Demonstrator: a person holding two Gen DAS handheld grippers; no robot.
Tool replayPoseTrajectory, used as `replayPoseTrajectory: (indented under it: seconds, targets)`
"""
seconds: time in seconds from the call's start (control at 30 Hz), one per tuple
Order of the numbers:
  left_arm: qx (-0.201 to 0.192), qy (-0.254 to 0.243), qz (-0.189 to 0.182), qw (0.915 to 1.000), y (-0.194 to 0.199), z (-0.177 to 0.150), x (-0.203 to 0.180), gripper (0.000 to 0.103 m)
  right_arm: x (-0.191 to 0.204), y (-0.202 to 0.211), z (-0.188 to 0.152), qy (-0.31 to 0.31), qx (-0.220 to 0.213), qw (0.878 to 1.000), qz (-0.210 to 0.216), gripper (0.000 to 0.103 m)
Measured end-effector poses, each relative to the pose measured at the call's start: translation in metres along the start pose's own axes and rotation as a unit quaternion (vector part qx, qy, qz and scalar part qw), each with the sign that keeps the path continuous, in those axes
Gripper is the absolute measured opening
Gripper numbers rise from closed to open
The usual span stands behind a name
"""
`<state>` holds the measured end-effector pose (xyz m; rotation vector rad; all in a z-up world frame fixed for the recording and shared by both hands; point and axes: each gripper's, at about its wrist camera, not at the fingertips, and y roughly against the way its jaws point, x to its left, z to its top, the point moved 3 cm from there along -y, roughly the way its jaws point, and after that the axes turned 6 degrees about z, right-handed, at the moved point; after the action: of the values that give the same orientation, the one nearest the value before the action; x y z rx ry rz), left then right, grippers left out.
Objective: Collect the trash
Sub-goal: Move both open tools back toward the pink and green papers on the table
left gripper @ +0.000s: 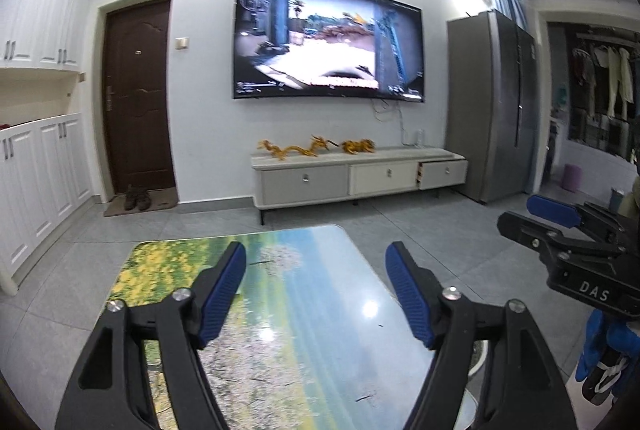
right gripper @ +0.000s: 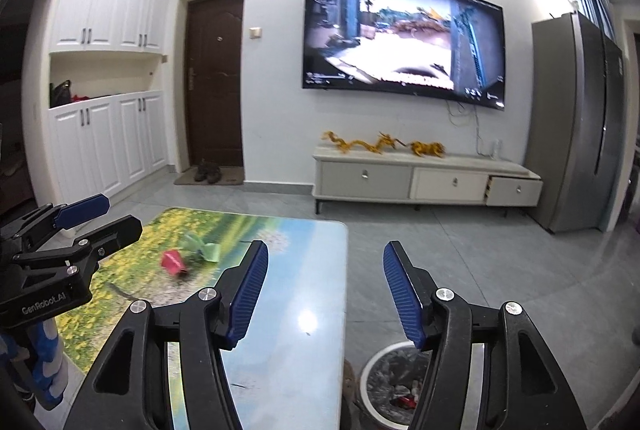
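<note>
Both grippers spread, nothing held: left gripper [left gripper: 316, 294], right gripper [right gripper: 326, 294]. Red wrapper [right gripper: 174, 262] and green wrapper [right gripper: 204, 248] seen mid-table [right gripper: 312, 350], ahead-left of right gripper.

A glossy, smooth printed top is seen on the surface [right gripper: 288, 310], with ceiling lights mirrored in it. Ribbed blue pads [right gripper: 248, 294] and matt black plastic arms are shown on the right claw [right gripper: 325, 294]. The floor [right gripper: 500, 270] is laid in smooth grey tiles.
</note>
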<state>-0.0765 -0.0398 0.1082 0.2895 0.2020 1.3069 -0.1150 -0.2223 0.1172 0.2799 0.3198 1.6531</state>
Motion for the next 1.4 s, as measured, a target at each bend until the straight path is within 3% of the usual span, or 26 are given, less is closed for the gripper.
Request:
replayPoseTrajectory:
  seconds: [0.43,0.77,1.17,1.4]
  targets:
    - [-0.003,0.029,0.036,0.9989,0.004,-0.009,0.041,0.075,0.03,-0.004,0.004,0.022,-0.002,0.999,0.027,0.063]
    - [0.027,0.057,0.052,0.9966,-0.02,-0.026,0.081,0.075,0.043,-0.034,0.008,0.035,0.02,0.998,0.038,0.063]
    - [0.104,0.072,0.12,0.9846,-0.073,-0.077,0.183,0.075,0.08,-0.126,0.008,0.05,0.079,0.992,0.088,0.064]
    - [0.163,0.073,0.099,0.979,-0.131,-0.111,0.201,0.075,0.1,-0.202,-0.007,0.055,0.132,0.983,0.119,0.064]
